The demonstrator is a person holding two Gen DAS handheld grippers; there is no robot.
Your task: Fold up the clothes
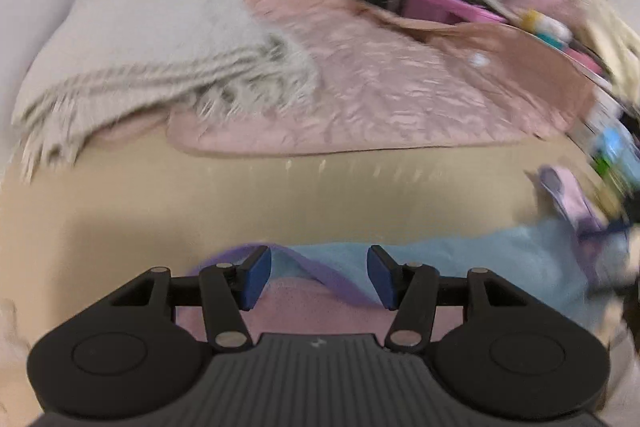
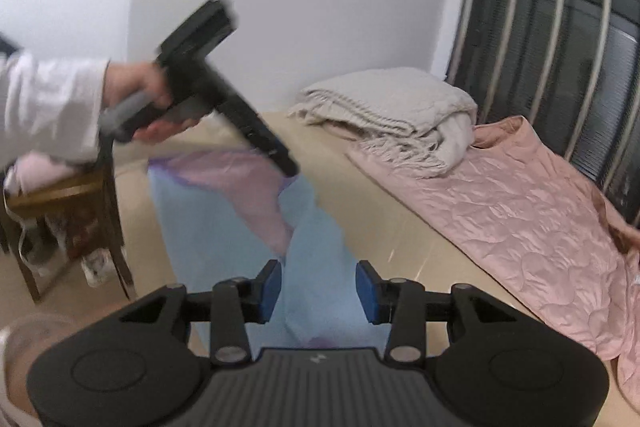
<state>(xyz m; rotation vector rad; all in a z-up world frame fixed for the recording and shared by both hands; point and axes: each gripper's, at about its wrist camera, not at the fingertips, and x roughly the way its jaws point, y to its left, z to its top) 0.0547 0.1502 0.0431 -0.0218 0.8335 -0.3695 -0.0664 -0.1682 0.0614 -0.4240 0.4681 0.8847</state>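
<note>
While the left wrist view shows only the left gripper (image 1: 319, 277) with its jaws apart over a blue and pink garment (image 1: 460, 267) on the beige bed (image 1: 200, 195), the right wrist view shows a hand (image 2: 140, 99) tilting it down toward that cloth. The right gripper (image 2: 319, 293) is spread, straddling a blue fold.

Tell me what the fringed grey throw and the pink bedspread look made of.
Grey throw: looks like a soft woven or knitted wool-type fabric, matte, with ribbed texture and a loose fringe. Pink bedspread: probably quilted satin-like synthetic, with stitched puffy patterns and a slight sheen.
</note>
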